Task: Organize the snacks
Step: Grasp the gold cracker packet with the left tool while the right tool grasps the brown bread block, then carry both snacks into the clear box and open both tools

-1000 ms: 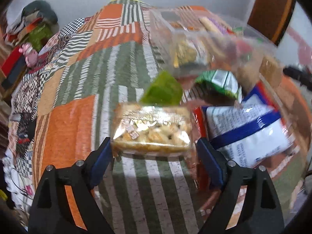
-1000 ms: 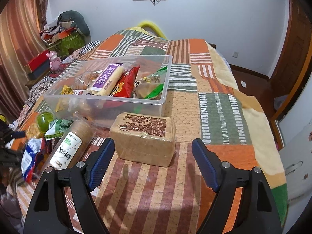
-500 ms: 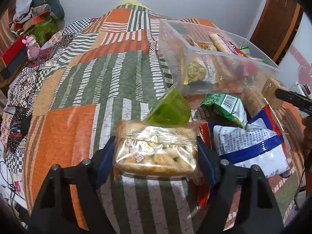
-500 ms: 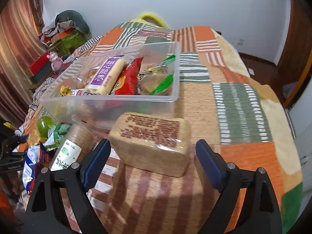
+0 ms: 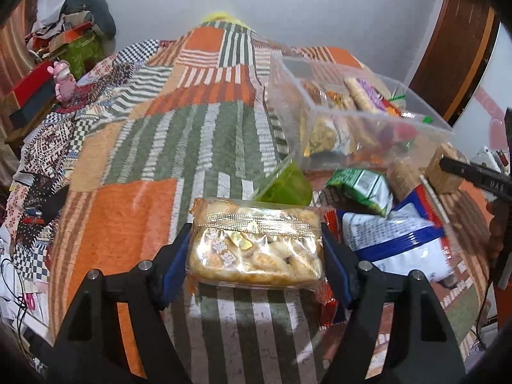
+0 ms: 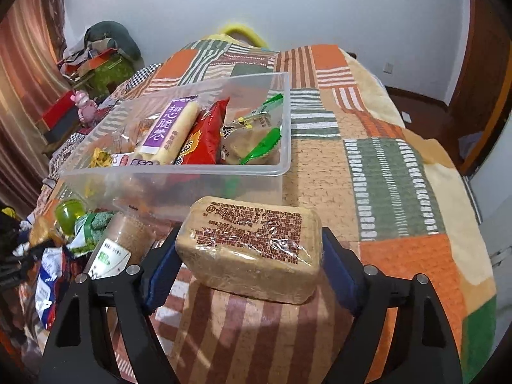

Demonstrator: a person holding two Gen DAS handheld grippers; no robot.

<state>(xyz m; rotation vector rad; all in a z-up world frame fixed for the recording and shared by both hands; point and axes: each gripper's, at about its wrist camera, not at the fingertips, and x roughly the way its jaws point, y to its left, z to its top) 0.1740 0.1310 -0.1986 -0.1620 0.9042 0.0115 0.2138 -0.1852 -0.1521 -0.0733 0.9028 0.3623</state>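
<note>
The left gripper [image 5: 256, 249] was clamped on a clear bag of biscuits [image 5: 254, 244], lifted just above the striped blanket [image 5: 134, 211]. The right gripper's [image 6: 249, 252] jaws were closing on a tan wrapped block [image 6: 252, 246] and touched both its ends. It sat just before the clear bin [image 6: 281, 169] of snacks.

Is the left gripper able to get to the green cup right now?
Probably not yet. The left gripper is shut on the clear cookie pack, which fills its jaws and sits between it and the green cup just behind. It would need to drop the pack first.
</note>
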